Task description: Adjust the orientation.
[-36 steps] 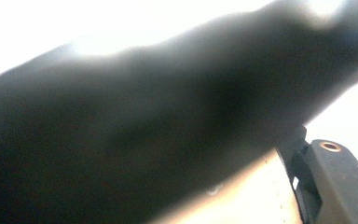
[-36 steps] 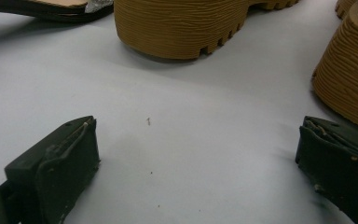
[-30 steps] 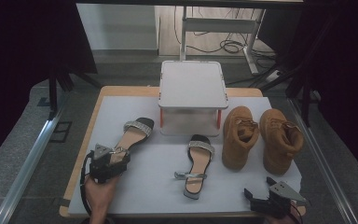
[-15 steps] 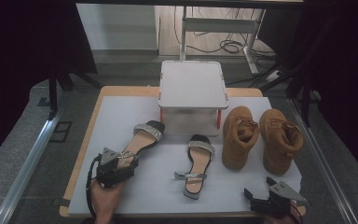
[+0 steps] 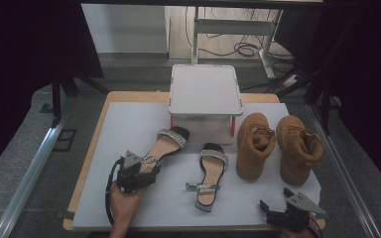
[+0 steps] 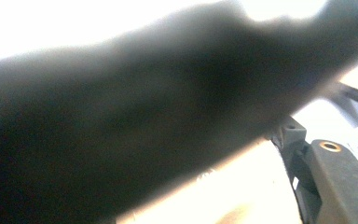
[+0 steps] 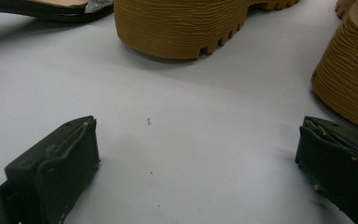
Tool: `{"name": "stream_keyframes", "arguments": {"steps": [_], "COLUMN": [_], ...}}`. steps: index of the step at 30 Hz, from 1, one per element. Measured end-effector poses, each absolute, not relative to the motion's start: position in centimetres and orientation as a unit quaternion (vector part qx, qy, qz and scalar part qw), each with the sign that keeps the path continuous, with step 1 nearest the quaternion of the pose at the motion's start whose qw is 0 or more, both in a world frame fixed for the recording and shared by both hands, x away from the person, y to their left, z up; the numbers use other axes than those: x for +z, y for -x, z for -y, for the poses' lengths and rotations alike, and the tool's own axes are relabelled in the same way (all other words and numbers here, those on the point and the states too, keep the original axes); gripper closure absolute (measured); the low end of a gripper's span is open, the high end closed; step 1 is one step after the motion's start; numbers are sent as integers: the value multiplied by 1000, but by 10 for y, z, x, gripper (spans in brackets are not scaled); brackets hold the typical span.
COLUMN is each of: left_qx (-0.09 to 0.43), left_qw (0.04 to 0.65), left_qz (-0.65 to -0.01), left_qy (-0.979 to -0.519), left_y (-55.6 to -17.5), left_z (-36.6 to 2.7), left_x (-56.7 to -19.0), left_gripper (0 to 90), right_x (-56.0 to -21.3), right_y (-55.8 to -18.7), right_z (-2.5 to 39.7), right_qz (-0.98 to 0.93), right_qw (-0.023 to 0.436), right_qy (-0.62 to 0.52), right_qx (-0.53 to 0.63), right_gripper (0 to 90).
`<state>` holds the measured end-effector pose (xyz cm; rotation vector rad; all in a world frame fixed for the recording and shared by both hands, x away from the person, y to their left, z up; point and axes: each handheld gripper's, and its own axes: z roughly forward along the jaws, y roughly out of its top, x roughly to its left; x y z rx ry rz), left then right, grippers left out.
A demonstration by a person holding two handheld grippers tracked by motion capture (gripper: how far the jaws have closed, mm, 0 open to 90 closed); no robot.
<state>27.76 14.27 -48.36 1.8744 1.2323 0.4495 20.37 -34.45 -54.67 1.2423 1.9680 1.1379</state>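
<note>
A black sandal with a silver strap (image 5: 171, 140) lies angled on the white mat (image 5: 129, 119). My left gripper (image 5: 146, 167) is shut on its heel end, held by a hand at the front left. In the left gripper view the sandal (image 6: 121, 130) is a dark blur pressed close to the lens, with one finger (image 6: 335, 182) at the right. The matching sandal (image 5: 209, 168) lies in the middle. My right gripper (image 5: 273, 212) rests open on the mat at the front right, with bare mat between its fingers (image 7: 196, 168).
Two tan boots (image 5: 254, 144) (image 5: 297, 148) stand right of the sandals; their ridged soles (image 7: 177, 28) (image 7: 349, 79) are just ahead of my right gripper. A white lidded box (image 5: 204, 94) sits at the back centre. Dark floor borders the table on both sides.
My left gripper has moved right and slightly forward with the sandal's heel in it, swinging the sandal closer to its mate. The right gripper has stayed put.
</note>
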Motion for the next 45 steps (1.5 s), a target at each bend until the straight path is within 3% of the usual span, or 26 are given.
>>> {"name": "stream_keyframes", "arguments": {"steps": [45], "left_qx": [169], "left_qw": [410], "left_qz": [-508], "left_qy": [-739], "left_y": [-359], "left_z": [-70], "left_x": [-493], "left_gripper": [388], "right_x": [-547], "right_y": [-204], "right_z": [345], "right_qz": [-731], "right_qw": [272], "right_qy": [-461], "right_qx": [424], "right_gripper": [0]}}
